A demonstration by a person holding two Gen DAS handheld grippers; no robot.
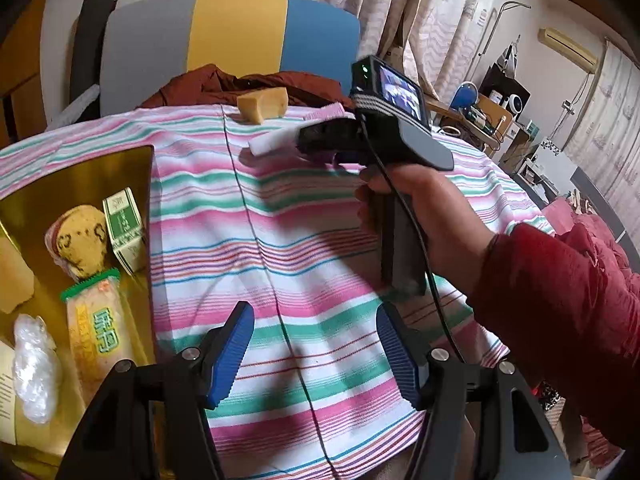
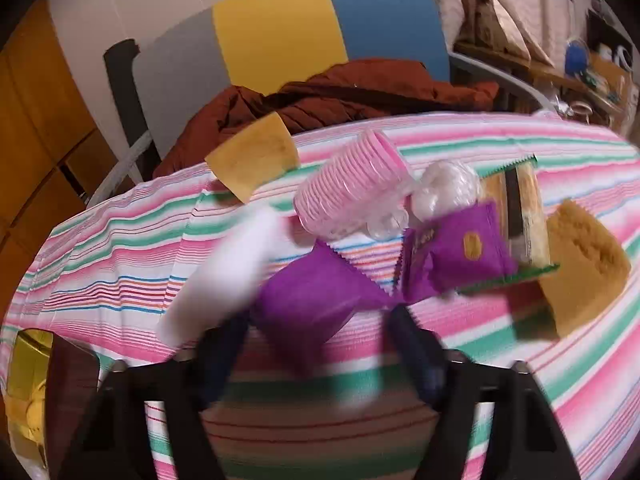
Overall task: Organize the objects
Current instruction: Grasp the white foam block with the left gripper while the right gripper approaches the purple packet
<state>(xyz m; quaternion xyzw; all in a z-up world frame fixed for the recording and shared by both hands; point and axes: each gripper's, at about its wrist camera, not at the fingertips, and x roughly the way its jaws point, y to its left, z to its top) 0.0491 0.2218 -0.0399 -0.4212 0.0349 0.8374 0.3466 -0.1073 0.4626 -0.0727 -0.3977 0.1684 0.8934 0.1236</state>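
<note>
In the left wrist view my left gripper [image 1: 316, 356] stands open over the striped cloth [image 1: 280, 240] with nothing between its blue pads [image 1: 236, 352]. To its left a gold tray [image 1: 80, 176] holds a green box [image 1: 124, 224], a wrapped cookie [image 1: 80, 240] and a long snack pack [image 1: 96, 328]. A hand carries my right gripper [image 1: 316, 140] at the far side, beside a white roll [image 1: 266, 144]. The right wrist view is blurred: my right gripper [image 2: 320, 344] has a purple packet [image 2: 312, 300] between its fingers, with a gap at the right pad.
Past the purple packet lie pink cups [image 2: 348, 184], crumpled clear plastic [image 2: 444, 188], a second purple packet [image 2: 460, 248], a wrapped bread [image 2: 520, 216], a brown sponge [image 2: 584, 264] and a yellow sponge [image 2: 256, 156]. A chair [image 1: 240, 32] with a brown coat [image 2: 360, 92] stands behind the table.
</note>
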